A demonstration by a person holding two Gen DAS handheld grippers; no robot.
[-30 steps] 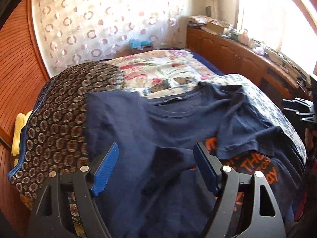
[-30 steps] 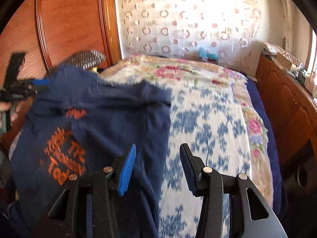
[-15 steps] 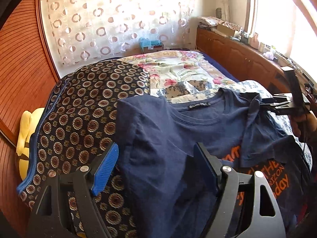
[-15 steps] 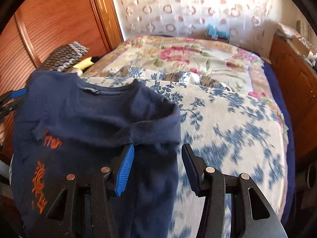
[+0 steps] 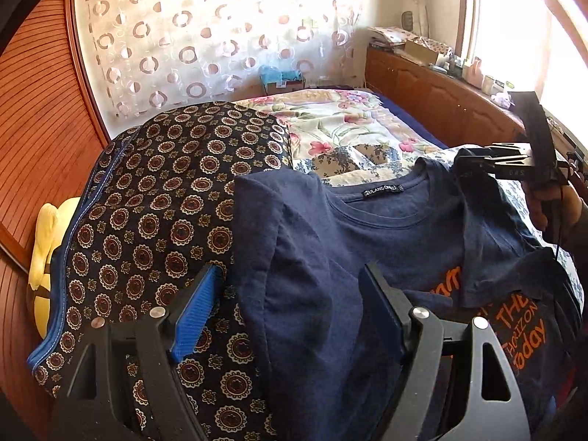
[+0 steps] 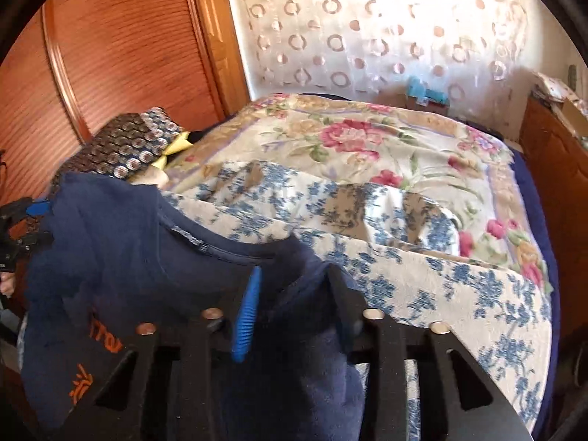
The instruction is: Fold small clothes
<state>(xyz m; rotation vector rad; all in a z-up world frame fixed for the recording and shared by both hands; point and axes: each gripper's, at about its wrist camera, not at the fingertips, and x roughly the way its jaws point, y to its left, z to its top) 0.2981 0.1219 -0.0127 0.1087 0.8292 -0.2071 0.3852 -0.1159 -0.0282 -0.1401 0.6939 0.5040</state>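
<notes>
While closing, right tongs [image 6: 290, 294] perhaps astride T-shirt [image 6: 154, 257]

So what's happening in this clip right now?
A person with a gripper in each hand is folding a navy T-shirt on a bed. The left gripper stands open over the shirt's sleeve side, fabric between its fingers but not pinched. The right gripper is at the other shoulder, its jaws closing with shirt fabric between them. The shirt lies partly on a dark patterned quilt, one sleeve already turned in.
</notes>
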